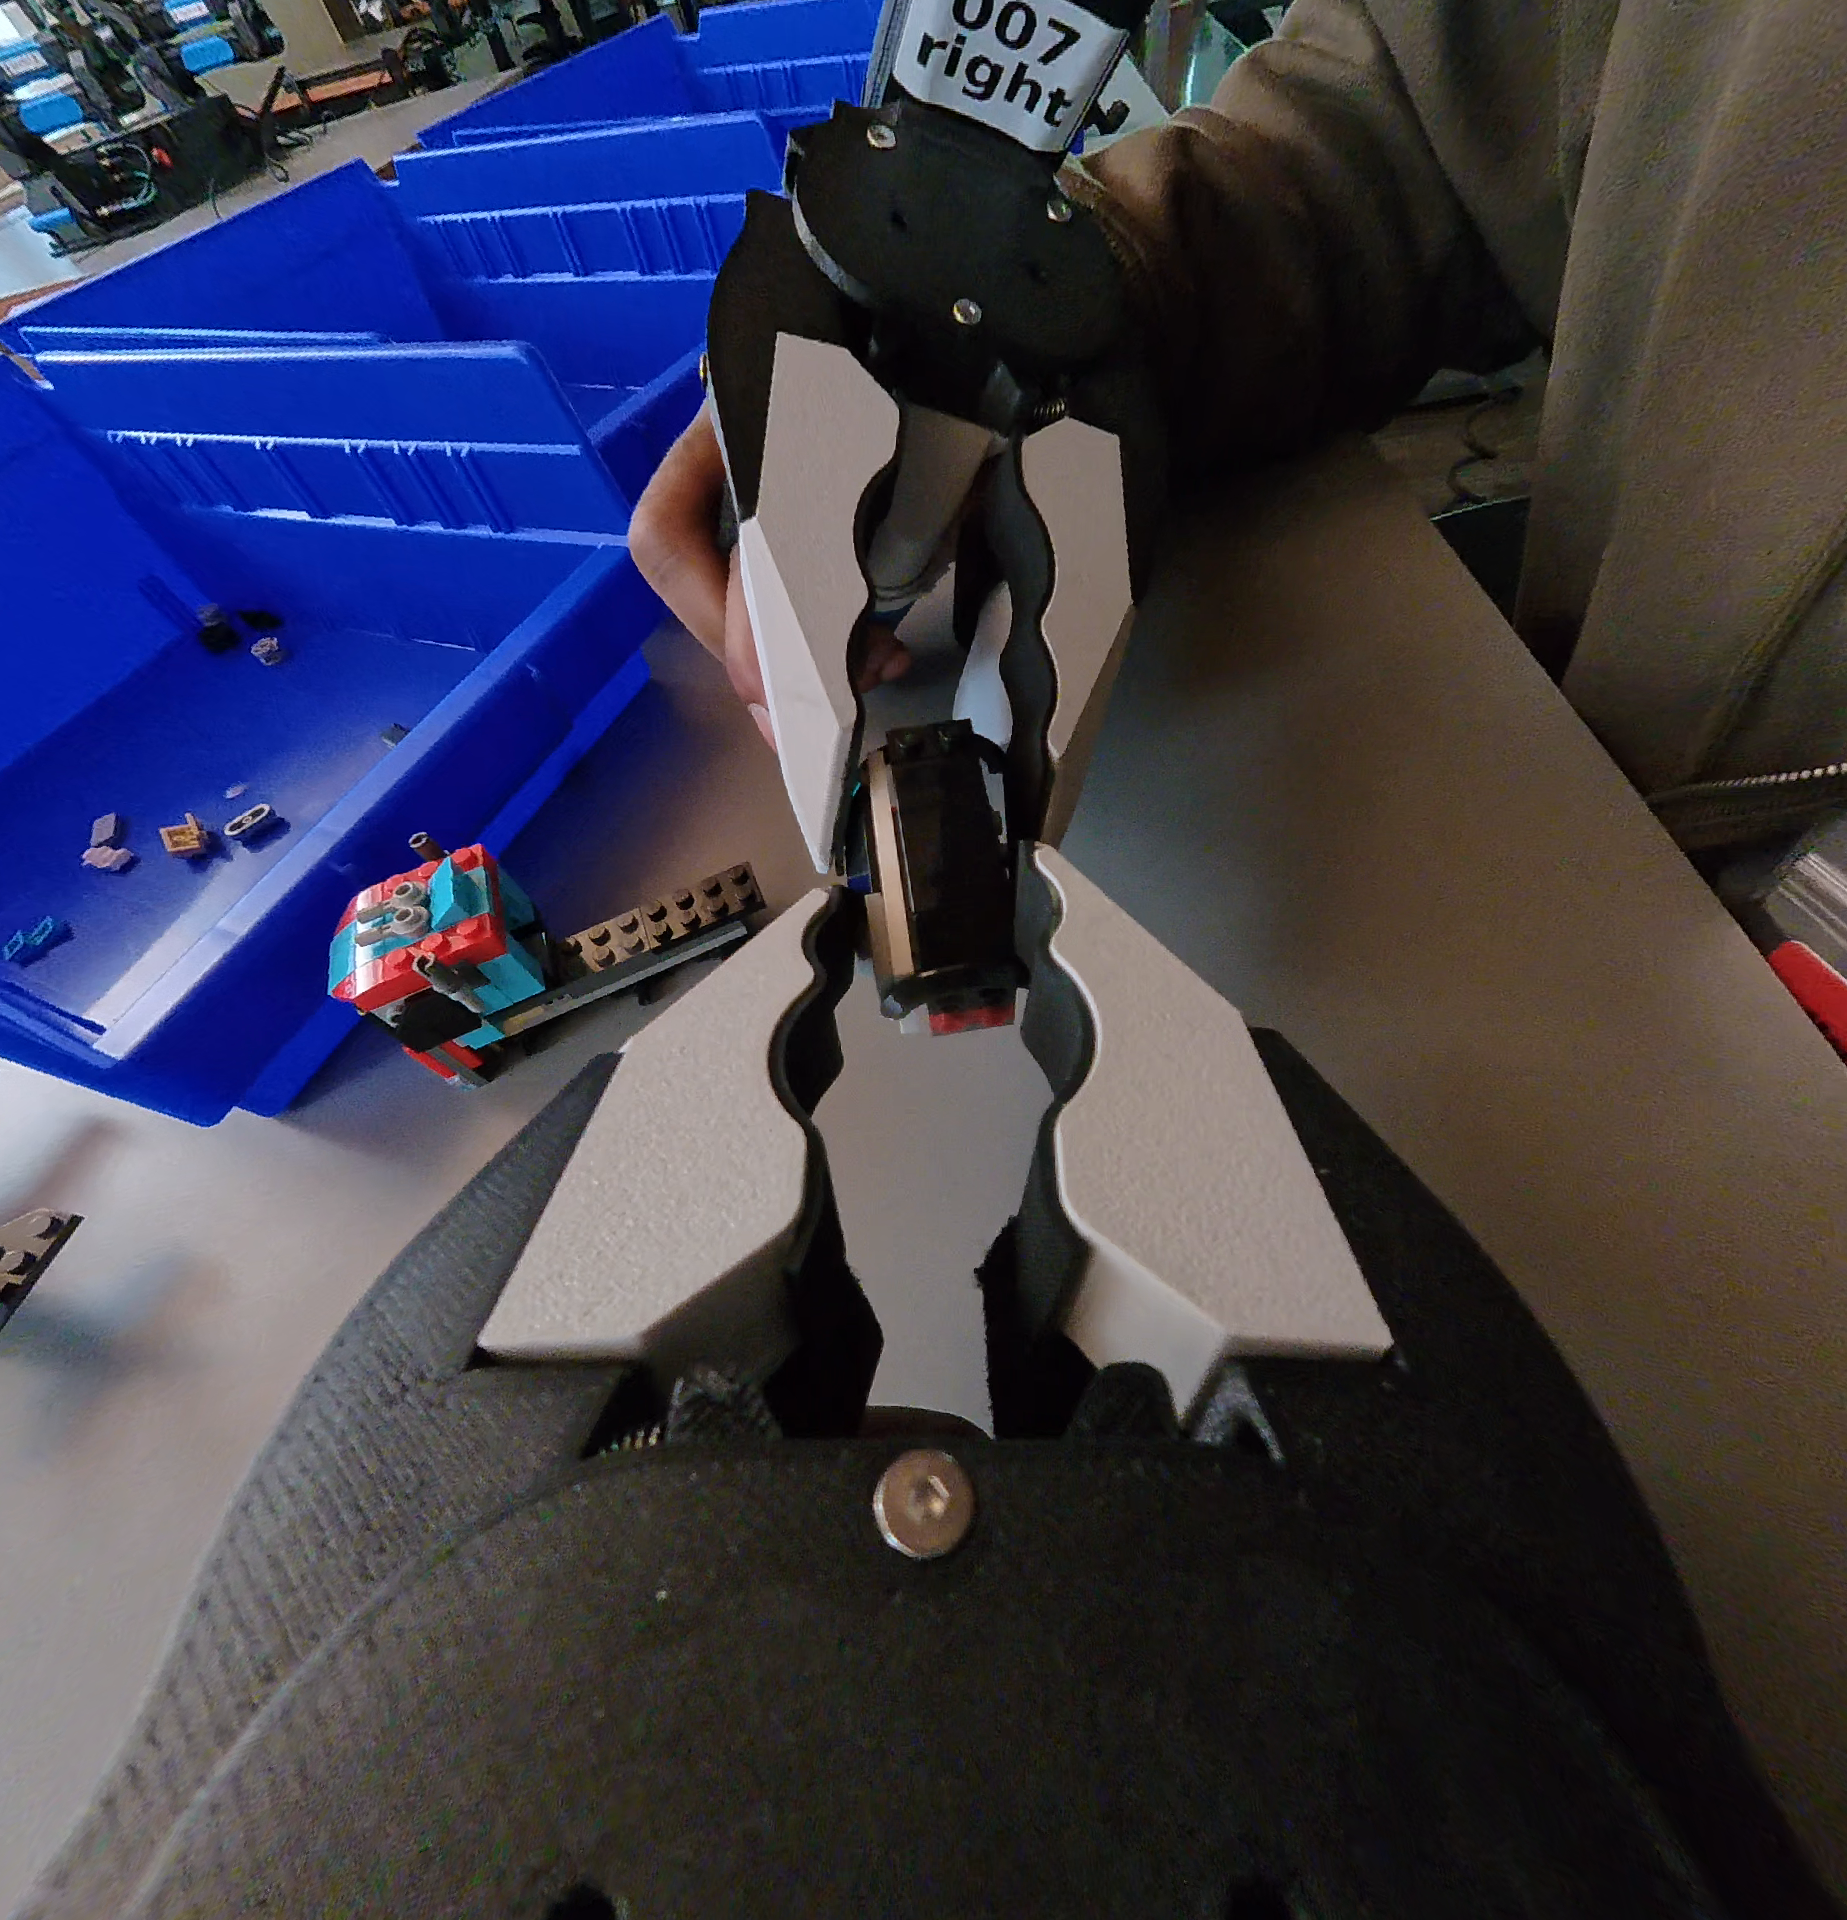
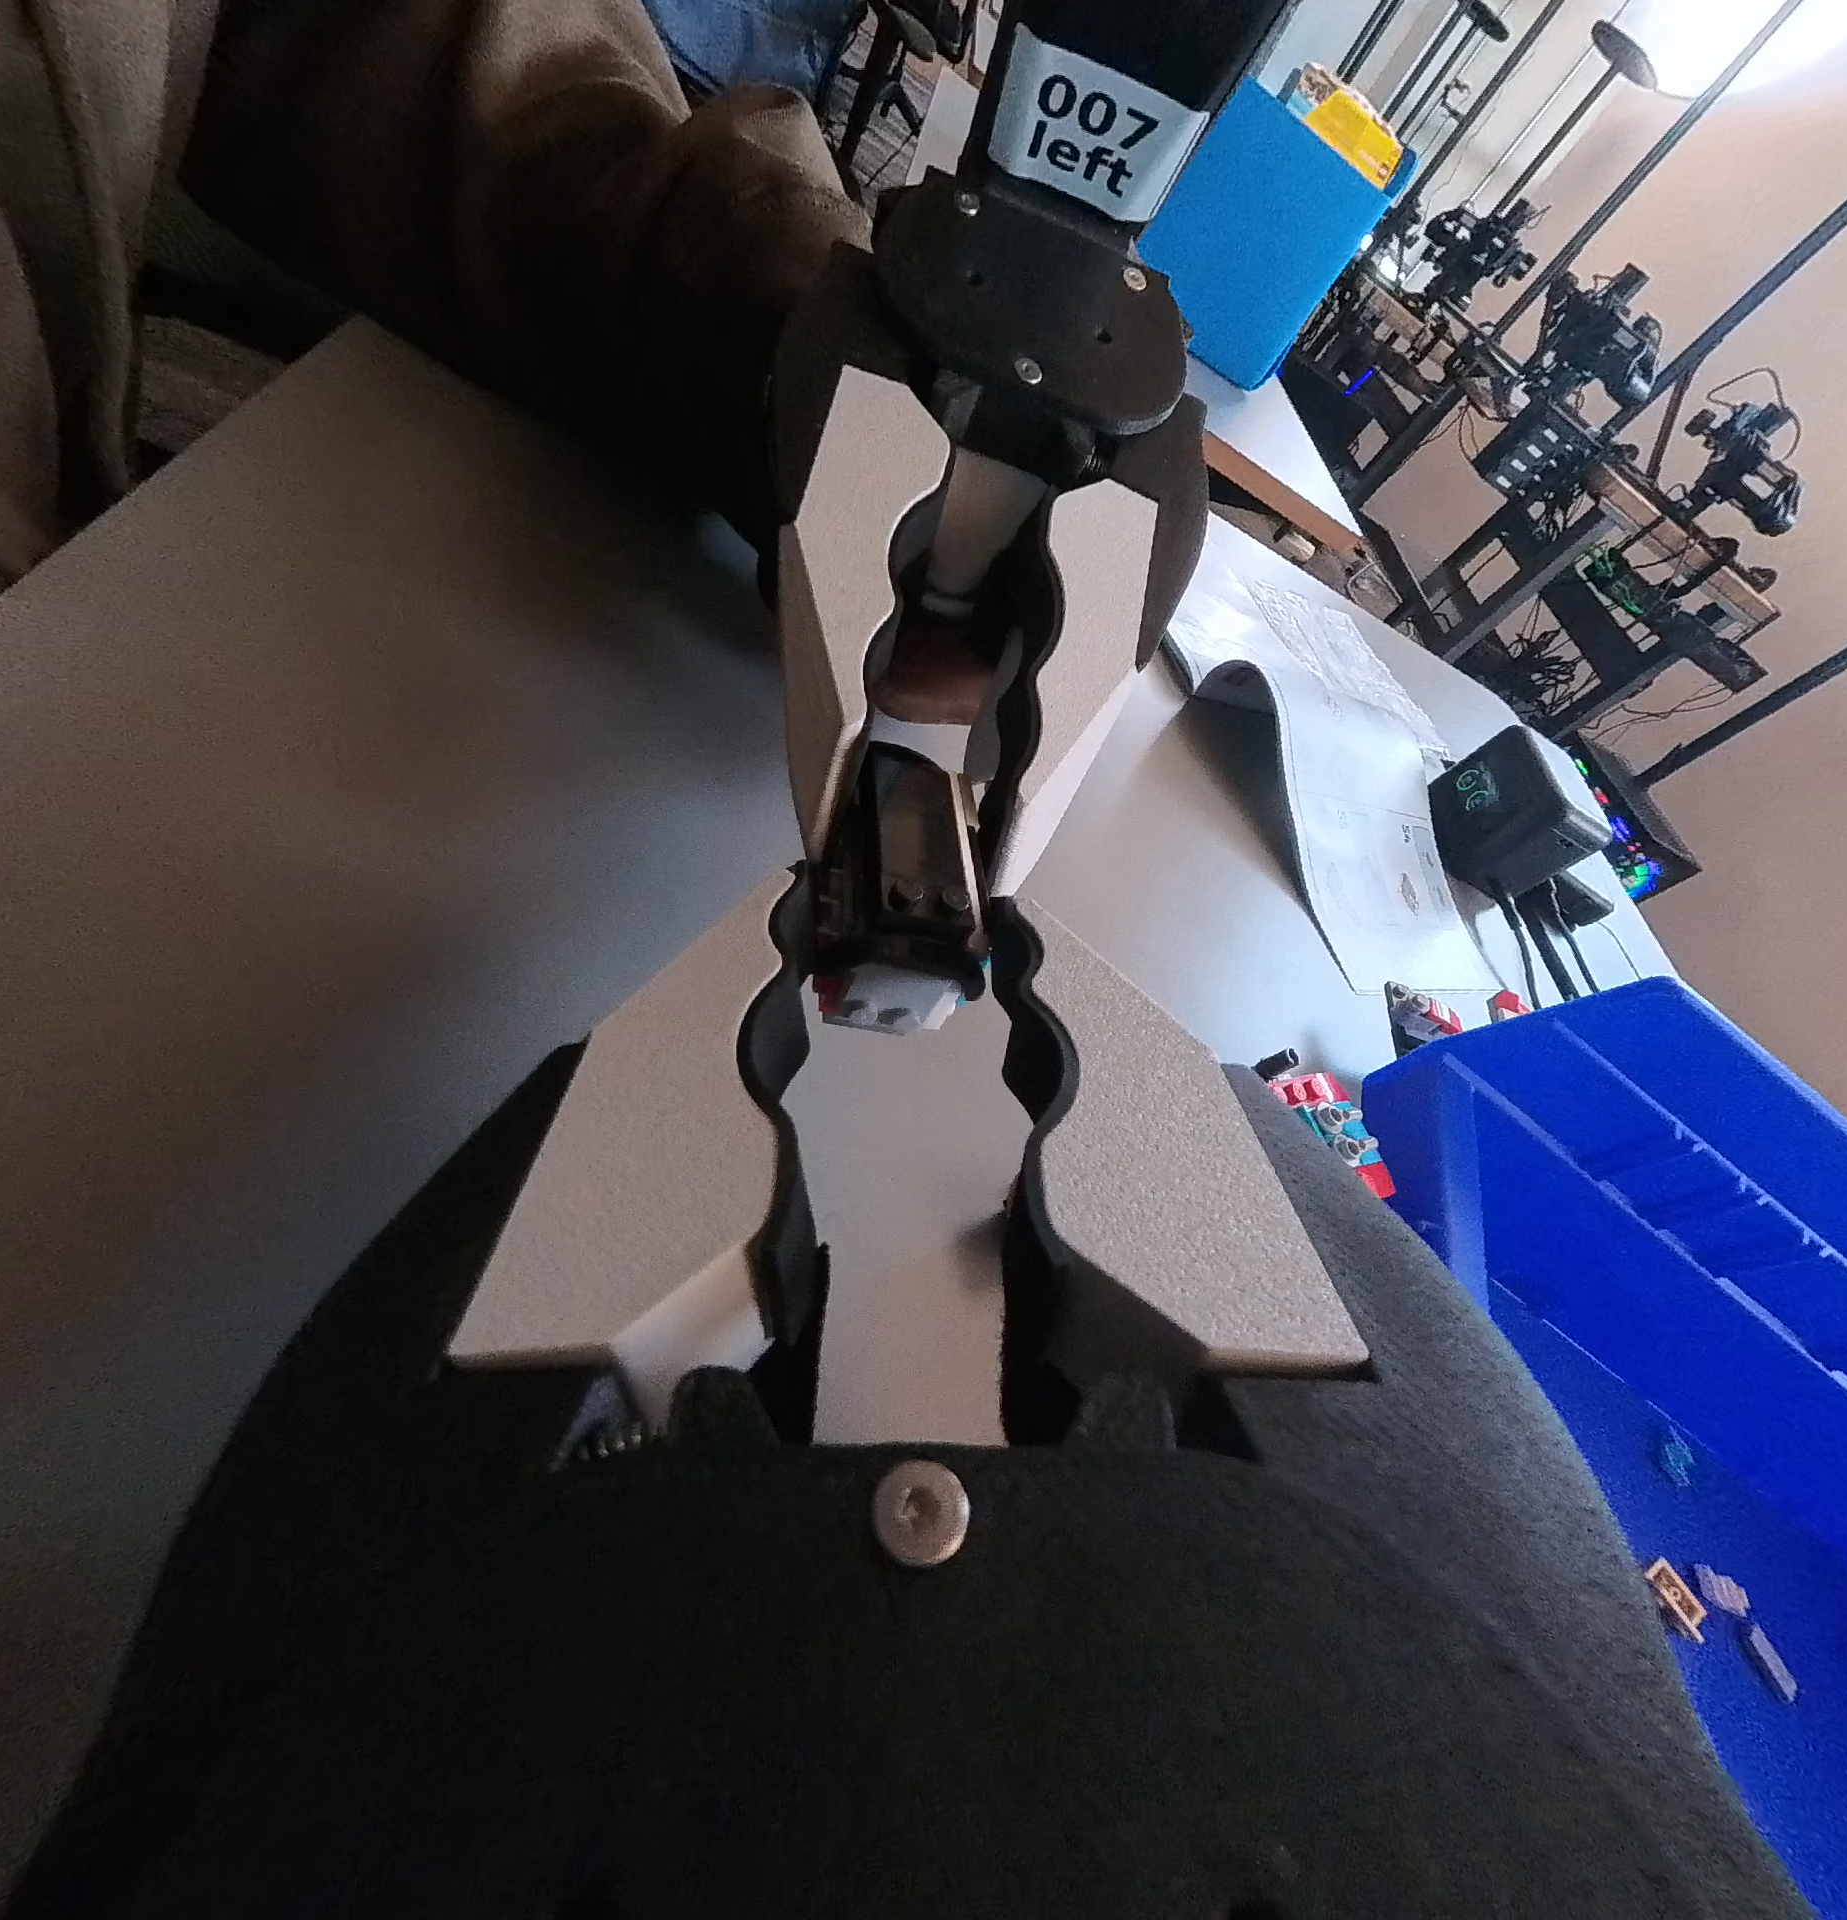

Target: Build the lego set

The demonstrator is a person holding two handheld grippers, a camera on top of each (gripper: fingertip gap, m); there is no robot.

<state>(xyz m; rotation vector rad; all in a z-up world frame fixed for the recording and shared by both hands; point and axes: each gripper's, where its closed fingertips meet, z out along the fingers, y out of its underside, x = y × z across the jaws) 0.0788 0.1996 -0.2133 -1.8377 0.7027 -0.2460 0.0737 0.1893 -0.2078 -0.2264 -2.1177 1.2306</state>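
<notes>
Both grippers meet tip to tip over the grey tabletop (image 1: 1366, 831), sharing one small brick assembly (image 1: 945, 883): mostly black, w/ a tan plate along one side, red and white bricks at one end, a bit of teal at the edge.

Left gripper (image 1: 934, 904): clenched on the brick assembly, the wavy black pads pressing it from both sides at the end w/ the red and white bricks. Right gripper (image 2: 898, 925): also clamped on the same assembly, gripping the opposite end; its fingertips come in from the far side in the left wrist view, nearly touching the left gripper's tips. The assembly hangs clear of the tabletop, near its front edge, close to the person's brown jacket (image 1: 1677, 364).

Around it: a half-built brick truck (image 1: 431, 935) in red, teal and black w/ a long tan studded bed lies on the tabletop just beside a blue divided bin (image 1: 275, 520). The bin floor holds a few loose small pieces (image 1: 186, 831). Toward the far edge of the tabletop in the right wrist view: an open instruction booklet (image 2: 1345, 727), curled at one side, and a black power adapter (image 2: 1511, 810) w/ cables. Another blue bin (image 2: 1262, 239) stands further back.
</notes>
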